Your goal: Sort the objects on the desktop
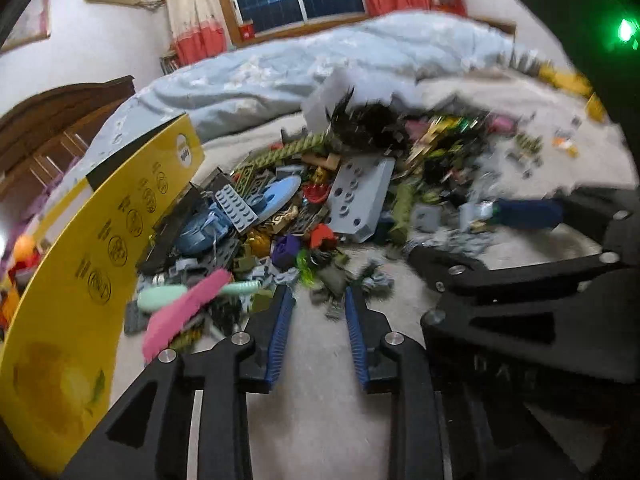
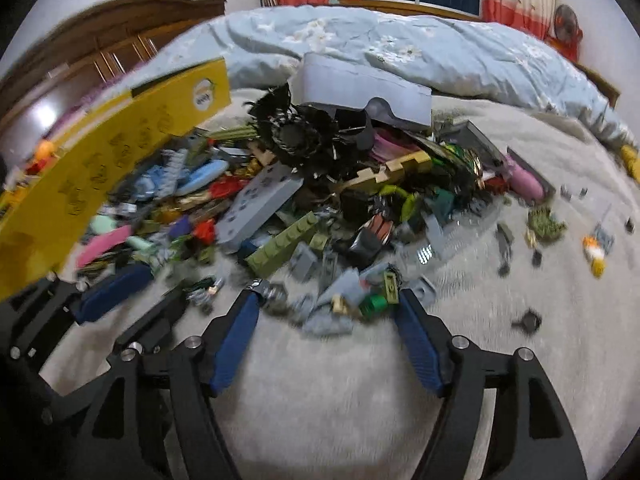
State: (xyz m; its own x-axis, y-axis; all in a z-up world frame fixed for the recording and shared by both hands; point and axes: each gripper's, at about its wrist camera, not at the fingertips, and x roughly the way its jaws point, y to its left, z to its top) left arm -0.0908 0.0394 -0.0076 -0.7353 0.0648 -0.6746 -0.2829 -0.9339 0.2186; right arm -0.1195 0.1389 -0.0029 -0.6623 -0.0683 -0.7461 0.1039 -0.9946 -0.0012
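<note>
We are at the reach-in step: left tongs spread and empty at the near edge of the toy brick pile on the bed, right tongs spread wide around loose grey pieces; next we settle on one brick and pinch

The toy bricks looked like hard, glossy plastic, heaped on a matt, fuzzy beige blanket. The yellow box was smooth printed cardboard. Behind lay a soft, crumpled pale-blue cloth quilt and a varnished dark wooden headboard. Both grippers' fingers were matt black plastic with ribbed blue pads and shiny metal pins.
</note>
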